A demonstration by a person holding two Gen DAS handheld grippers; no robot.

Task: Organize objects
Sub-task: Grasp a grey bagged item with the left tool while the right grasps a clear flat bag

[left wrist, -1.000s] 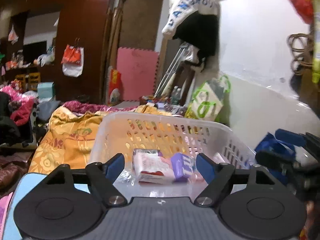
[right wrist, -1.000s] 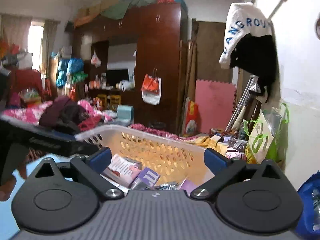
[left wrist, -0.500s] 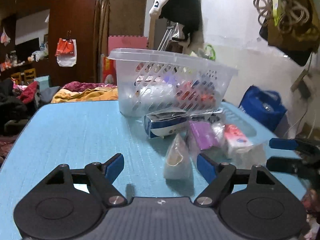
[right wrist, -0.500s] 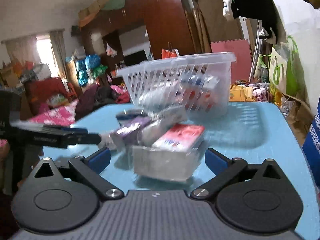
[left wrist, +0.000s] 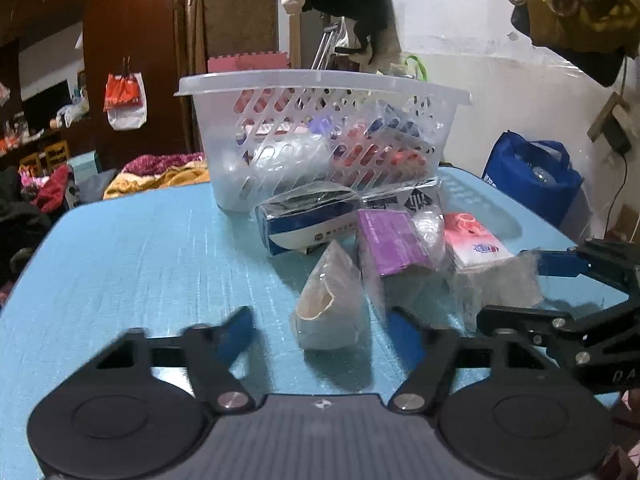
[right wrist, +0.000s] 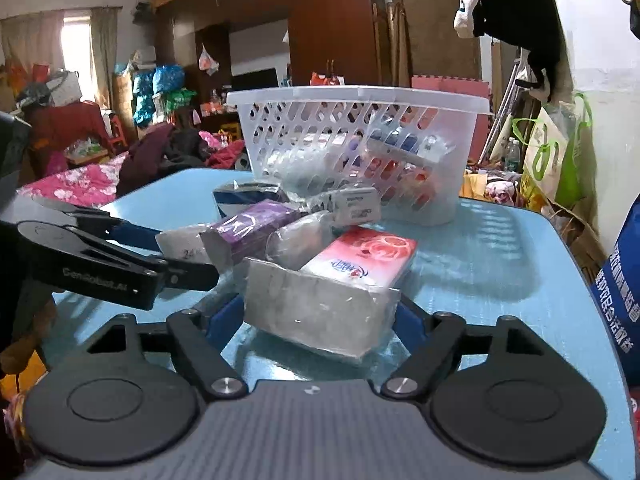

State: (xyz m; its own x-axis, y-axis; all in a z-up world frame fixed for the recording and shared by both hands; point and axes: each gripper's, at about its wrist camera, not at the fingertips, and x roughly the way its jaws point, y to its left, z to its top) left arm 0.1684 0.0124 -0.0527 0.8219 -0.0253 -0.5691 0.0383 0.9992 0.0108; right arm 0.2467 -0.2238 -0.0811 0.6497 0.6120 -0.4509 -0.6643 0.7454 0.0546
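A white slotted basket stands at the far side of a blue table, with packets inside. Before it lie a blue-and-white pack, a purple box, a clear wrapped bundle and a red-and-pink tissue pack. My left gripper is open, its fingers either side of the clear bundle. My right gripper is open, its fingers flanking the tissue pack; it also shows at the right of the left wrist view.
A blue bag stands off the table's right edge, by a white wall. A green-and-white bag sits behind the table. Beds with heaped clothes and a dark wardrobe fill the room beyond.
Both grippers dropped from above the basket to table level and moved in on the loose packs. Now each straddles one item: left the clear bundle, right the tissue pack.
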